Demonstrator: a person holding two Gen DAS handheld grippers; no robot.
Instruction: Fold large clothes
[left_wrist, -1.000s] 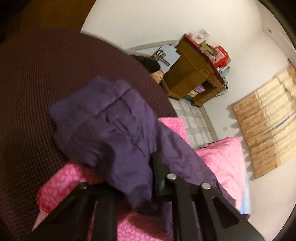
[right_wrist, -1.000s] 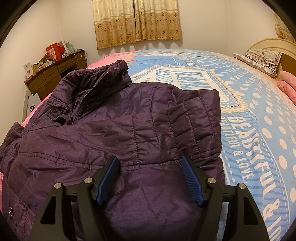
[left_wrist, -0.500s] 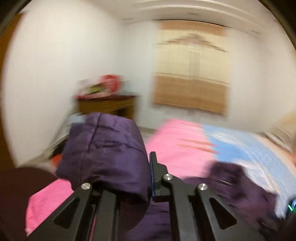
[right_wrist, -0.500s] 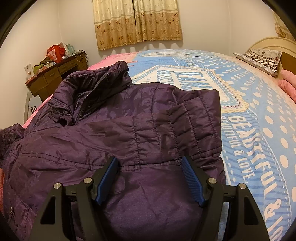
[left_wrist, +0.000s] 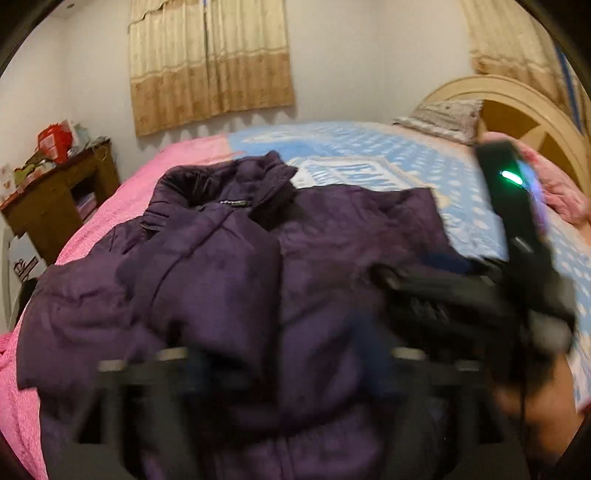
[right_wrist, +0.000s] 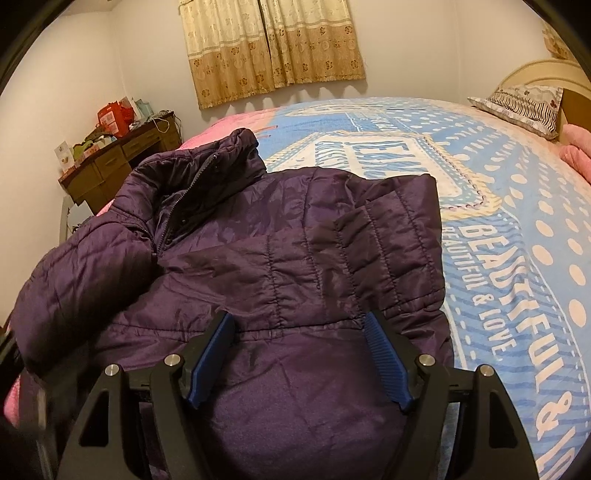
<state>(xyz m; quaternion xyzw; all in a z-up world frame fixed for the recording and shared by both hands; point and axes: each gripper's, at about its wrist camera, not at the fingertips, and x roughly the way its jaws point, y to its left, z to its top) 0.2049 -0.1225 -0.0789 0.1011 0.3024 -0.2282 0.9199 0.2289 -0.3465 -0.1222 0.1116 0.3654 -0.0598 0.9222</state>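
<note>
A dark purple quilted jacket lies front up on the blue patterned bedspread, collar toward the curtains. Its left sleeve lies folded across the chest. In the blurred left wrist view my left gripper hovers over the lower front, its jaws opening wide with nothing pinched between them. My right gripper stands open over the hem area, blue pads either side of a hump of fabric, the jaws widening slightly. The right gripper's body with a green light shows beside the jacket.
A wooden desk piled with boxes stands left of the bed. Beige curtains hang on the far wall. A striped pillow and a curved headboard are at the right. Pink sheet borders the jacket's left side.
My left gripper swung across with the purple sleeve held in it, rolled upright, and opened. The sleeve now lies over the jacket's front. The right gripper stayed put.
</note>
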